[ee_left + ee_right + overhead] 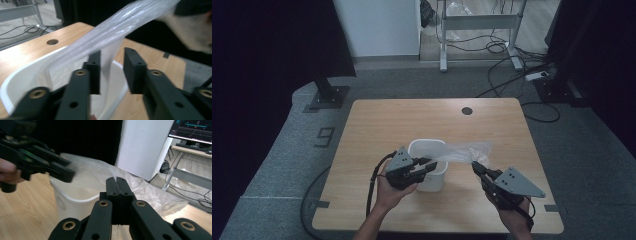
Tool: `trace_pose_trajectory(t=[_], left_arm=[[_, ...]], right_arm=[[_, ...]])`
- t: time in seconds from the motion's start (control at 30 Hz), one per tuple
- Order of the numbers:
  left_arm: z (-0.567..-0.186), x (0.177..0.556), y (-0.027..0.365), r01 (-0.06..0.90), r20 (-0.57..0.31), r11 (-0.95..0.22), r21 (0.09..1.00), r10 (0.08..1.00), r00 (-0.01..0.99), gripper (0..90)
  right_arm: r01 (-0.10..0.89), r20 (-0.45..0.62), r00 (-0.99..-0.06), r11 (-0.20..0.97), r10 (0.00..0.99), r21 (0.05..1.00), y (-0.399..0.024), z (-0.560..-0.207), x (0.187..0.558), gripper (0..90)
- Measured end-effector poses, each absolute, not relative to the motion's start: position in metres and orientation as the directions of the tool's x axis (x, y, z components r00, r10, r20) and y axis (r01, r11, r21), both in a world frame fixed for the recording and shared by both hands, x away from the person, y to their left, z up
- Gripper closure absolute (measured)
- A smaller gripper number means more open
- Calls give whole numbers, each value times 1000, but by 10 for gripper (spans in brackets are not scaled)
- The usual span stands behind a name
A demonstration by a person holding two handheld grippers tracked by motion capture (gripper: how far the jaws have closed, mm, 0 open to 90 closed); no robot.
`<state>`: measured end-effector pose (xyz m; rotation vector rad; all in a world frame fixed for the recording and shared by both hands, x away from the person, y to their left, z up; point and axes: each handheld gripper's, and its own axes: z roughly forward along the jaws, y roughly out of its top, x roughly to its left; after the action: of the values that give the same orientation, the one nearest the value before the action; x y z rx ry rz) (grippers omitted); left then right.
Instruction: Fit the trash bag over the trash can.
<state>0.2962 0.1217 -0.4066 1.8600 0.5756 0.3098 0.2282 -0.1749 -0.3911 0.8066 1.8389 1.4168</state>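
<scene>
At a pale wooden table (377,120), I hold a two-jaw gripper in each hand over a small white bin (428,165) that stands just ahead of my hands, toward the near edge of the tabletop. A clear plastic bag (464,151) stretches from the bin's mouth across to my right, crinkled and thin, its far end lying loose on the wood. My left gripper (428,165) sits at the bin's near rim, level with its opening; in the left gripper view its jaws stand partly apart with a fold of the bag (110,37) hanging between them, close against the inner face of one jaw and clear of the other, so the film is between the jaws but not pinched. The bin's curved white rim (15,80) shows just beyond and below those jaws. My right gripper (477,167) is to the right of the bin, tip angled toward it, and its jaws are pressed fully together; in the right gripper view they meet flat (116,186), with the bag (147,192) spread right behind them, and I cannot tell whether any film is caught in that seam. The same view shows my left gripper (65,173) blurred over the bin (72,197). A dark round hole (467,110) marks the table's far side.
</scene>
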Motion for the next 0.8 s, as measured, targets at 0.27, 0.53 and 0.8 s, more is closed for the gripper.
trace_pose_trajectory(t=[0.27,0.53,0.8], left_arm=[[-394,280,146,193,-76,-156,969,552,830,504],[-387,288,161,203,-90,-120,972,604,792,500],[-403,301,152,272,-114,-188,944,586,802,610]], right_arm=[[85,-139,-570,227,810,970,-176,-393,231,889],[85,-145,-571,234,808,968,-173,-394,232,889],[84,-146,-573,235,806,968,-172,-394,232,888]])
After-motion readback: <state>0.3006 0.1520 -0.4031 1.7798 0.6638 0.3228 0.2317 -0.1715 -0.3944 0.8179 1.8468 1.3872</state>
